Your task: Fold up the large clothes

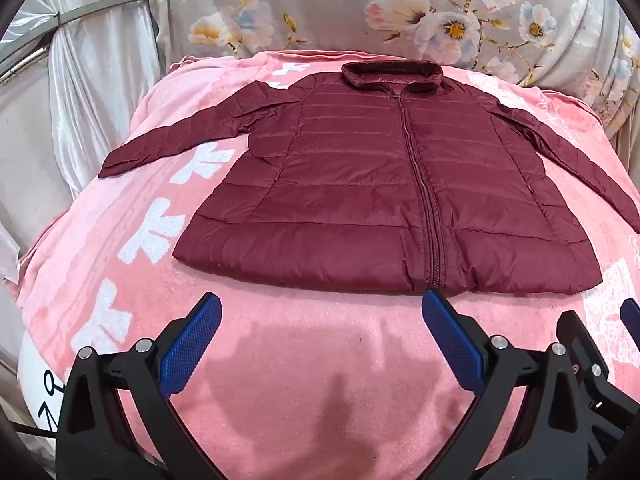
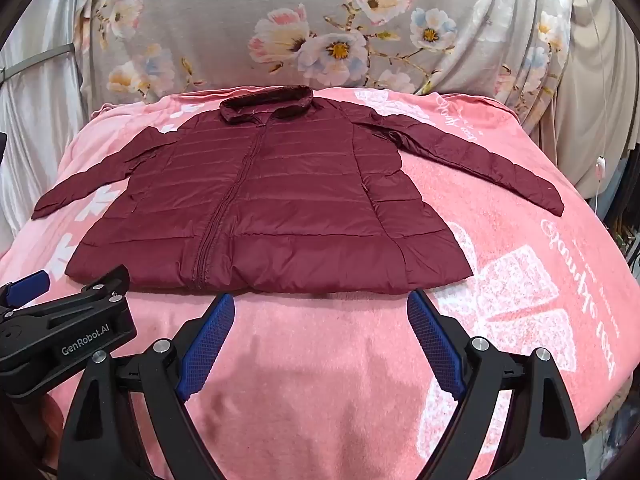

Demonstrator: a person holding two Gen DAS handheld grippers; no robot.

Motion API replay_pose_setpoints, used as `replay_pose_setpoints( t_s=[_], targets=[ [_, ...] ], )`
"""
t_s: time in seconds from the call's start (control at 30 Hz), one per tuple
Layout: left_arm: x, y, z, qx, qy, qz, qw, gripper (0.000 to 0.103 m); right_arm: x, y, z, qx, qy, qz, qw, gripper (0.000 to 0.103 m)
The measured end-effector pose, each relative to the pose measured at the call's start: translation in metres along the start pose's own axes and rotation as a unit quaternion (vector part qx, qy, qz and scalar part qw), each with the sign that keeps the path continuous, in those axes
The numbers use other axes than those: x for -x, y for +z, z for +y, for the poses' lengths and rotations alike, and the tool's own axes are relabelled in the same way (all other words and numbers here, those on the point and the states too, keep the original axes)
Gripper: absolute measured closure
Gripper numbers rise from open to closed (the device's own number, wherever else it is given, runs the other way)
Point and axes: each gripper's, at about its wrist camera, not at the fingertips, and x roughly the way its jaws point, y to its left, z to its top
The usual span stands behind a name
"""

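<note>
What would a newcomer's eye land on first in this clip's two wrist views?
The dark red puffer jacket stands out first: it lies flat and zipped on the pink blanket, collar at the far end, both sleeves spread out. Next come the left gripper and right gripper, both open, above bare blanket just short of the hem. A flowered cloth hangs behind.

Home bedroom: pink blanket (image 1: 280,360) over bed, floral sheet (image 2: 280,12) behind (satin drapes (image 1: 92,100) alongside).
</note>
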Motion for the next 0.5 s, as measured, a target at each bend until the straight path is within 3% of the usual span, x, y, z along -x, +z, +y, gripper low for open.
replay_pose_setpoints(
  t_s=[0.5],
  targets=[
    [-0.0021, 0.0, 0.0043, 0.007, -0.006, 0.004, 0.9999, 0.005, 0.0002, 0.0013, 0.004, 0.003, -0.002, -0.004, 1.0, 0.017]
  ],
)
